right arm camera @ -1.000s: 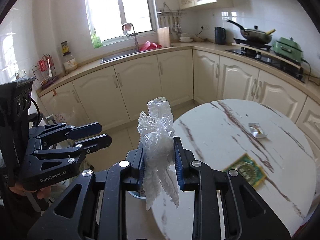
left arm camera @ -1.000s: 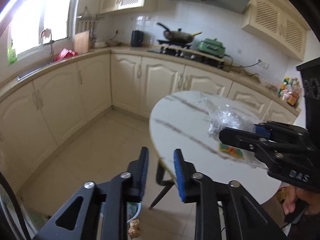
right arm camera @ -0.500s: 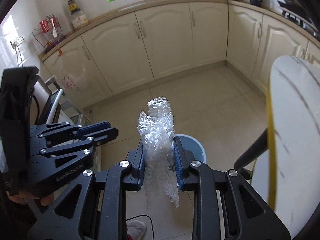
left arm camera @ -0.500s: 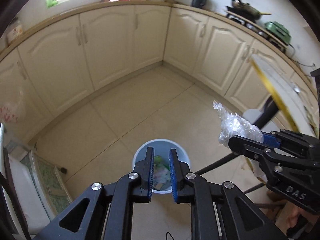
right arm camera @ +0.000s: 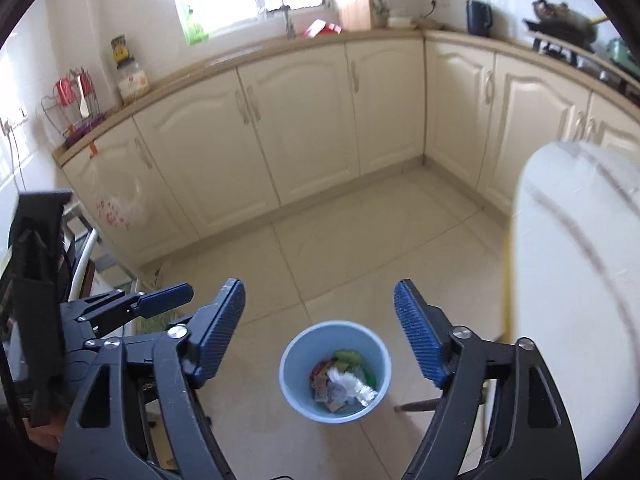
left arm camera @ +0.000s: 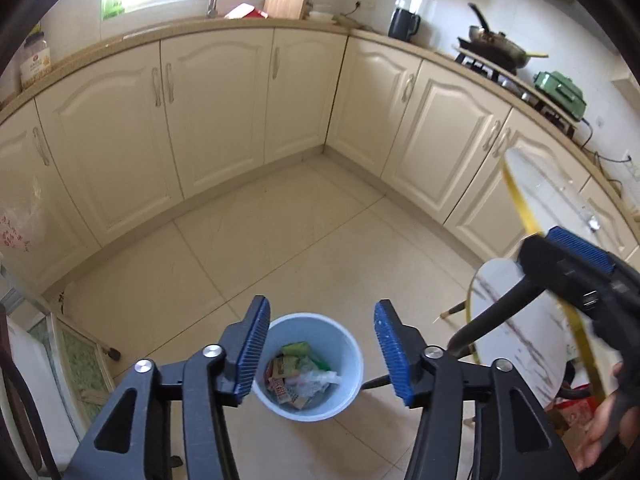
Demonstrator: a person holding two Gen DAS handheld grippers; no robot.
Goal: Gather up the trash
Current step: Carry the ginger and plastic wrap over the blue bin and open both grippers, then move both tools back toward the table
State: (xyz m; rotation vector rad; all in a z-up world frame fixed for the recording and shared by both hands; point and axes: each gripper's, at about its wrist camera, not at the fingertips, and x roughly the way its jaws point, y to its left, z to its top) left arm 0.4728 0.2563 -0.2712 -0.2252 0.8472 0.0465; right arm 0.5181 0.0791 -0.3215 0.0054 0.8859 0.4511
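Left gripper (left arm camera: pixel 320 354): jaws spreading, nothing between them. Right gripper (right arm camera: pixel 320 330): jaws spreading wider, also empty. Both hang directly over the pale blue waste bin (right arm camera: pixel 335 372) on the tiled floor (right arm camera: pixel 360 240).

The trash (right arm camera: pixel 346 386) lies inside the bin: a crumpled clear plastic wrap on top of printed snack wrappers. Judged handling: very light, soft, crushes readily, slippery film. Pinch a bunched fold, not a flat face.

To the right, the marble-topped round bench (right arm camera: pixel 580 280); any remaining items on it cannot be made out. Cream cabinets (right arm camera: pixel 300 128) line the far wall.
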